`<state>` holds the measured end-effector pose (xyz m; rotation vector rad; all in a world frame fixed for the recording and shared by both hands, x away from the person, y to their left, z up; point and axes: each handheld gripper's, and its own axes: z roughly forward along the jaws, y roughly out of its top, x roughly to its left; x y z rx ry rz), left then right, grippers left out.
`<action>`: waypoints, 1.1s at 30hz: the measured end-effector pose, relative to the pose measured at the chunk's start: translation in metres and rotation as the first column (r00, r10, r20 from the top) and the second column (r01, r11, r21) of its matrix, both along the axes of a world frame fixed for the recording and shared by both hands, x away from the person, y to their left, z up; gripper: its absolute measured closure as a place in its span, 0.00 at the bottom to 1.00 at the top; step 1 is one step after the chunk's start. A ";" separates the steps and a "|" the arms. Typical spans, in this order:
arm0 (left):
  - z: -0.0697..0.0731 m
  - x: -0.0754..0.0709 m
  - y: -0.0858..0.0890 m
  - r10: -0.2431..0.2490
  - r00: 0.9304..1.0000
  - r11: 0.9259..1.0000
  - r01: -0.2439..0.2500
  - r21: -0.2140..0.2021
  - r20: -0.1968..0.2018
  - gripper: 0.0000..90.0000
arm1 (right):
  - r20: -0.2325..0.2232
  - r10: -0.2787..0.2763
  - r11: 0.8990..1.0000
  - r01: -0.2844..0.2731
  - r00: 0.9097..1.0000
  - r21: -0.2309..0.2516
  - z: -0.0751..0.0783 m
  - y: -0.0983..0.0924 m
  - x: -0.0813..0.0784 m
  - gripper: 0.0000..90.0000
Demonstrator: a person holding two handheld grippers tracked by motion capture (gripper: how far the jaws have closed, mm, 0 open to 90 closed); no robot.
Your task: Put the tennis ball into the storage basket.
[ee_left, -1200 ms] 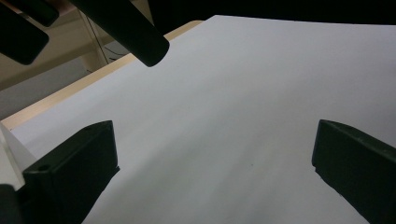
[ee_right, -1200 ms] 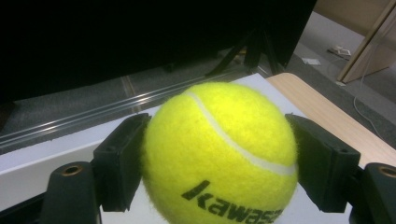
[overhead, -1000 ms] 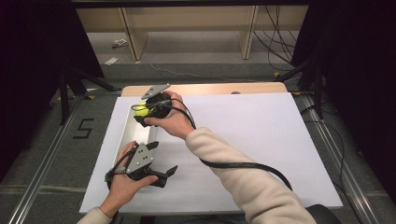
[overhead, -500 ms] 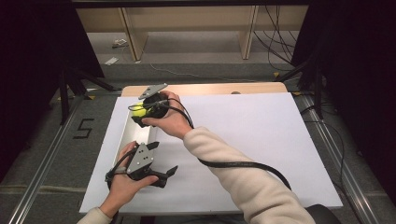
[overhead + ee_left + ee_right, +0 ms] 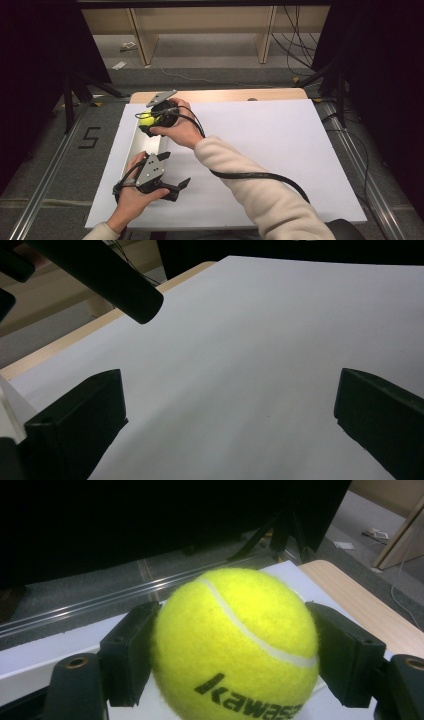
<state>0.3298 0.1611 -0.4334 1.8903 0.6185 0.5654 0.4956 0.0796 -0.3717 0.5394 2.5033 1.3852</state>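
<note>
- While the right gripper (image 5: 150,121) hangs over the far end of the tray (image 5: 131,150), its jaws are clamped on a yellow tennis ball (image 5: 235,647), one jaw pressed to each side of it.
- The ball (image 5: 146,119) sits clear above the tray, held off its floor; black lettering runs along its lower front in the right gripper view.
- The tray is a long, shallow white trough at the left edge of the white sheet (image 5: 260,150); what shows of its inside is bare, though hands cover part of it.
- The left gripper (image 5: 175,187) rests by the tray's near end, on the sheet.
- Its jaws stand wide apart with nothing between them, and bare sheet (image 5: 250,365) lies ahead of them.
- A black cable (image 5: 250,176) trails from the right gripper, away from the tray, across the sleeve (image 5: 240,180).
</note>
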 end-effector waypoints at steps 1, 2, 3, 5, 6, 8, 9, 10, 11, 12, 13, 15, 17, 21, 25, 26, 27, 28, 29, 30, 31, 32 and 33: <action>0.000 0.000 0.000 0.000 1.000 1.000 0.000 0.000 0.001 0.00 | -0.003 0.004 1.000 -0.004 1.000 -0.003 0.000 0.000 0.000 0.29; 0.000 0.000 0.000 0.000 1.000 1.000 0.000 0.000 0.001 0.00 | 0.000 0.006 1.000 -0.006 1.000 0.000 0.000 0.001 0.000 0.29; 0.000 0.000 0.000 0.000 1.000 1.000 0.000 0.000 0.001 0.00 | -0.001 0.007 1.000 -0.007 1.000 0.000 -0.001 0.002 0.000 0.29; 0.000 0.000 0.000 0.000 1.000 1.000 0.000 0.001 0.002 0.00 | -0.005 0.009 1.000 -0.009 1.000 -0.002 -0.001 0.002 -0.001 0.29; 0.000 0.000 0.000 0.001 1.000 1.000 -0.001 0.002 0.002 0.00 | -0.005 0.009 1.000 -0.009 1.000 -0.002 -0.001 0.002 0.000 0.29; 0.000 0.000 0.000 0.001 1.000 1.000 -0.001 0.003 0.003 0.00 | -0.006 0.011 1.000 -0.011 1.000 -0.004 -0.001 0.003 -0.001 0.29; 0.000 0.000 0.000 -0.001 1.000 1.000 0.001 0.003 0.003 0.00 | -0.009 0.013 1.000 -0.013 1.000 -0.006 -0.001 0.003 -0.001 0.29; 0.000 0.000 0.000 -0.001 1.000 1.000 0.001 0.002 0.002 0.00 | -0.007 0.014 1.000 -0.014 1.000 -0.004 -0.002 0.003 -0.001 0.29; 0.000 0.000 0.000 -0.001 1.000 1.000 0.001 0.002 0.002 0.00 | -0.008 0.015 1.000 -0.015 1.000 -0.005 -0.002 0.004 -0.001 0.29; 0.000 0.000 0.000 0.000 1.000 1.000 0.000 0.002 0.002 0.00 | -0.007 0.018 1.000 -0.018 1.000 -0.007 -0.002 0.004 -0.001 0.29; 0.000 0.000 0.000 0.000 1.000 1.000 0.000 0.006 0.006 0.00 | -0.012 0.022 1.000 -0.022 1.000 -0.010 -0.003 0.004 -0.001 0.29; 0.000 0.000 0.000 -0.002 1.000 1.000 0.002 0.007 0.005 0.00 | -0.014 0.021 1.000 -0.021 1.000 -0.009 -0.004 0.005 -0.001 0.29; 0.000 0.000 0.000 -0.003 1.000 1.000 0.003 0.007 0.006 0.00 | -0.014 0.028 1.000 -0.029 0.999 -0.012 -0.005 0.006 -0.001 0.29; 0.000 0.000 0.000 -0.002 1.000 1.000 0.002 0.009 0.007 0.00 | -0.022 0.031 0.999 -0.032 0.999 -0.019 -0.006 0.007 -0.001 0.29; 0.000 0.000 0.000 -0.002 1.000 1.000 0.002 0.009 0.006 0.00 | -0.028 0.036 0.999 -0.036 0.999 -0.025 -0.008 0.008 -0.001 0.29; 0.000 0.000 0.000 -0.002 1.000 1.000 0.002 0.009 0.007 0.00 | -0.025 0.038 0.999 -0.038 0.999 -0.025 -0.009 0.008 -0.001 0.29; 0.000 0.000 0.000 -0.002 1.000 1.000 0.002 0.010 0.007 0.00 | -0.030 0.035 0.999 -0.036 0.999 -0.025 -0.009 0.009 -0.001 0.29; 0.000 0.000 0.000 -0.002 1.000 1.000 0.002 0.009 0.007 0.00 | -0.029 0.037 0.999 -0.038 0.999 -0.025 -0.009 0.009 -0.001 0.29; 0.000 0.000 0.000 -0.002 1.000 1.000 0.002 0.009 0.008 0.00 | -0.029 0.039 0.999 -0.039 0.999 -0.026 -0.010 0.009 -0.001 0.29; 0.000 -0.001 -0.001 -0.001 1.000 1.000 0.001 0.006 0.004 0.00 | -0.029 0.042 0.999 -0.043 0.999 -0.030 -0.010 0.009 0.000 0.29; 0.000 -0.001 -0.001 -0.001 1.000 1.000 0.001 0.006 0.004 0.00 | -0.033 0.043 0.999 -0.044 0.999 -0.033 -0.010 0.009 0.000 0.29; 0.000 0.000 0.000 -0.002 1.000 1.000 0.002 0.010 0.007 0.00 | -0.030 0.042 0.999 -0.043 0.999 -0.033 -0.011 0.010 0.000 0.29; 0.000 0.000 -0.001 -0.002 1.000 1.000 0.002 0.011 0.007 0.00 | -0.032 0.043 0.998 -0.044 0.999 -0.033 -0.011 0.010 0.000 0.29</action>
